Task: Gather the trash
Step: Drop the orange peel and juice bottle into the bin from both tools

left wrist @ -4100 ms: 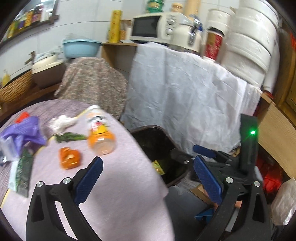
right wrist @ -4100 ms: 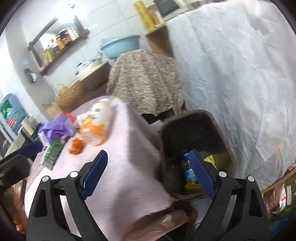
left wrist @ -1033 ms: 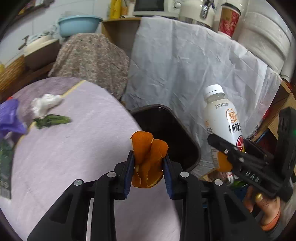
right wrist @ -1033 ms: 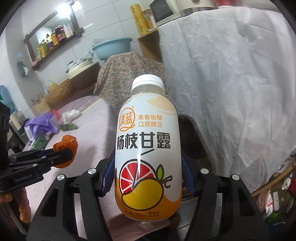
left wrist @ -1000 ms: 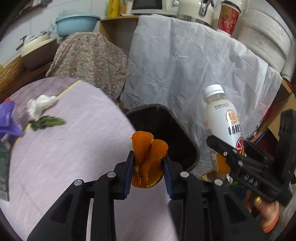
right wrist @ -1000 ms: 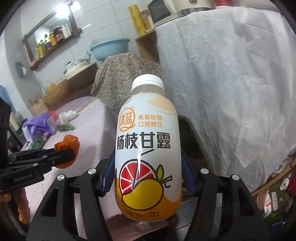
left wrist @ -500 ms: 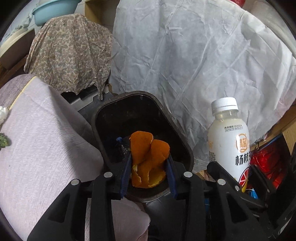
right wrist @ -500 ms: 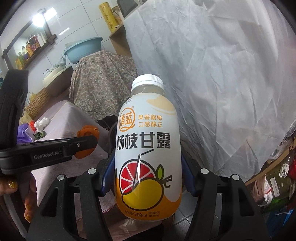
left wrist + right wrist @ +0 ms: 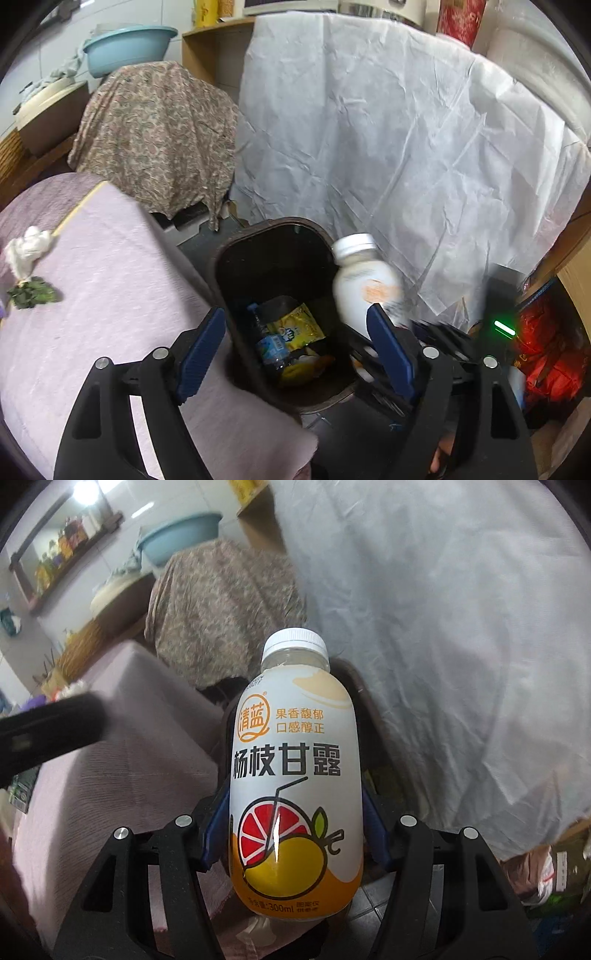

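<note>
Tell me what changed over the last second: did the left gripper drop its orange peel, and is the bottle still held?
The left gripper opened over the trash bin and let go of the orange peel; its jaws are now empty and spread. The right gripper stays shut on the drink bottle, now tilting at the bin's rim. Tissue and greens remain on the table.

Your left gripper (image 9: 295, 347) is spread wide with nothing between its blue pads. Your right gripper (image 9: 293, 834) is clamped on a bottle (image 9: 295, 768), held upright.
</note>
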Available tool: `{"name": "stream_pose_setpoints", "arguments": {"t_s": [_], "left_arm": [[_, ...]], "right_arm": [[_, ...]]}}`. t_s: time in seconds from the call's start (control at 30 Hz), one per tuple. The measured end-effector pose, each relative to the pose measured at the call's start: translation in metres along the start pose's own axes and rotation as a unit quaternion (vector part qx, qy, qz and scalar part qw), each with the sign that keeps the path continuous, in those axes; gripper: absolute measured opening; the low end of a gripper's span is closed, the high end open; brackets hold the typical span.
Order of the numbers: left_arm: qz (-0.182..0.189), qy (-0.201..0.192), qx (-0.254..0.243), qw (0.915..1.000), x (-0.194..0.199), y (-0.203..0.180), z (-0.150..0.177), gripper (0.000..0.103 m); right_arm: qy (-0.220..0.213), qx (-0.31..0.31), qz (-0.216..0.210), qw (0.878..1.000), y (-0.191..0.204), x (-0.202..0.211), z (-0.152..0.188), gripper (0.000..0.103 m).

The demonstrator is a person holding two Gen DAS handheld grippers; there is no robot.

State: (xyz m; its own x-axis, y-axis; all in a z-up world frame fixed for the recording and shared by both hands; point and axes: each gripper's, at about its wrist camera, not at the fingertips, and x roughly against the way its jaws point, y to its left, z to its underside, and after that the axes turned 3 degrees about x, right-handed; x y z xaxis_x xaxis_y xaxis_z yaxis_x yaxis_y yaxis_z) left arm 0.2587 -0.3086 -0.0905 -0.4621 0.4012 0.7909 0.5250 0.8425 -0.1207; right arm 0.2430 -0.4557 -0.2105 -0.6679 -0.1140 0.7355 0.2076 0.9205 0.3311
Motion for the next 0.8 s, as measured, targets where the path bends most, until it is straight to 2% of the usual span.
{"name": "stream_pose_setpoints", "arguments": {"t_s": [0.13, 0.23, 0.47, 0.57, 0.8], "left_arm": [[-0.009, -0.008, 0.006, 0.9999, 0.016, 0.022, 0.003, 0.081], [-0.011, -0.012, 0.019, 0.9997, 0.028, 0.040, 0.007, 0.082], [-0.016, -0.023, 0.036, 0.9989, 0.048, 0.065, 0.013, 0.083], [-0.014, -0.031, 0.039, 0.9987, 0.057, 0.070, 0.015, 0.083], [-0.007, -0.046, 0.037, 0.9982, 0.081, 0.077, 0.022, 0.086]], "right_arm": [[0.043, -0.003, -0.010, 0.999, 0.006, -0.048, -0.007, 0.062], [0.061, 0.013, 0.008, 0.998, 0.013, -0.072, -0.007, 0.062], [0.083, 0.014, 0.013, 0.996, 0.019, -0.104, -0.001, 0.062], [0.084, 0.019, 0.023, 0.996, 0.022, -0.109, -0.004, 0.077], [0.057, 0.039, 0.034, 0.997, 0.036, -0.080, -0.008, 0.077]]}}
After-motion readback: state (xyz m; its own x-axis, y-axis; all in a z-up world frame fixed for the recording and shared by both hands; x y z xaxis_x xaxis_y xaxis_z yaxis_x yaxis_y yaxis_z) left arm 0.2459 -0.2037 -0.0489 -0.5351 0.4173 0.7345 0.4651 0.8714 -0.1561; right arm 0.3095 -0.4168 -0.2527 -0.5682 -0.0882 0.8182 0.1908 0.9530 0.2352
